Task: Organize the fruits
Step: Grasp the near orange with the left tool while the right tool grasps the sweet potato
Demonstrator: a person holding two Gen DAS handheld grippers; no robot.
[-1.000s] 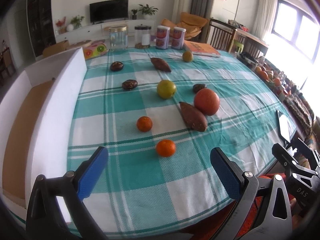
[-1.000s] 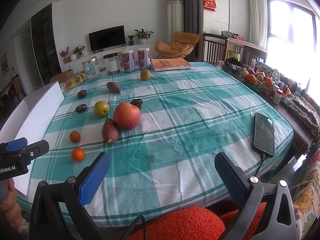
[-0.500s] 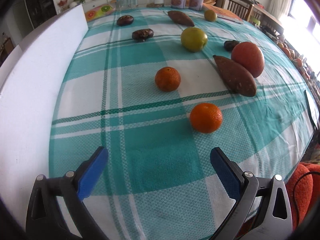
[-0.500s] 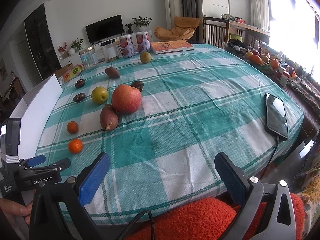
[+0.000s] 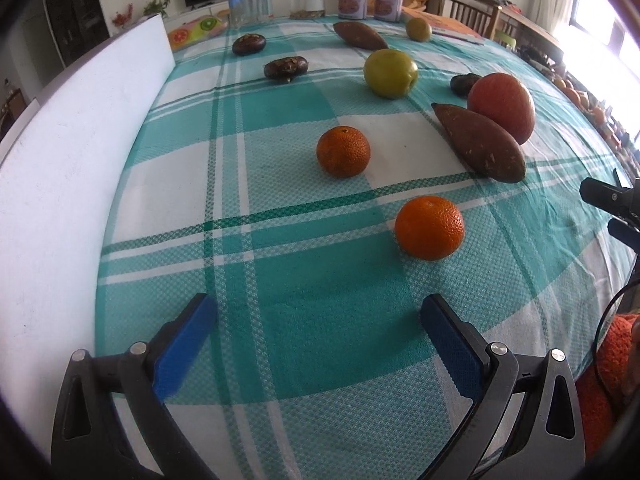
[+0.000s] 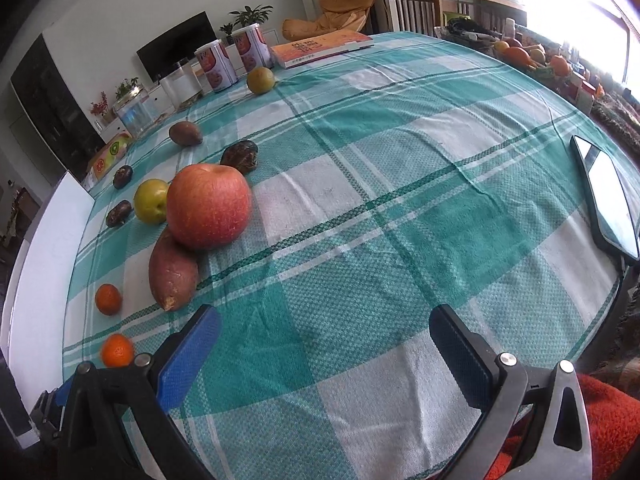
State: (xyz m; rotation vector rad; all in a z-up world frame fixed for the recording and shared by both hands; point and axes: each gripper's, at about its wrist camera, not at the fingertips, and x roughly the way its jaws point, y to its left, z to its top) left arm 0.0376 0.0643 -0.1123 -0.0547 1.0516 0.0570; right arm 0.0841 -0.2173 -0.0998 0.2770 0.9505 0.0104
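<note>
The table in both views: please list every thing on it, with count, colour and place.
Tangerines: two, orange, near edge.
Sweet potatoes: two, reddish brown; one beside the apple, one far.
Apple: one, red, middle left.
Green fruit: one, yellow-green, behind the tangerines.
Dark fruits: four, dark brown, scattered.
Small round fruit: one, yellowish, far.
Cans: two, white-red, far edge.
Jars: two, clear, far edge.
Book: one, orange, far.
Phone: one, black, right edge.
White box: one, left.
Left hand-held gripper: open.
Right hand-held gripper: open.
</note>
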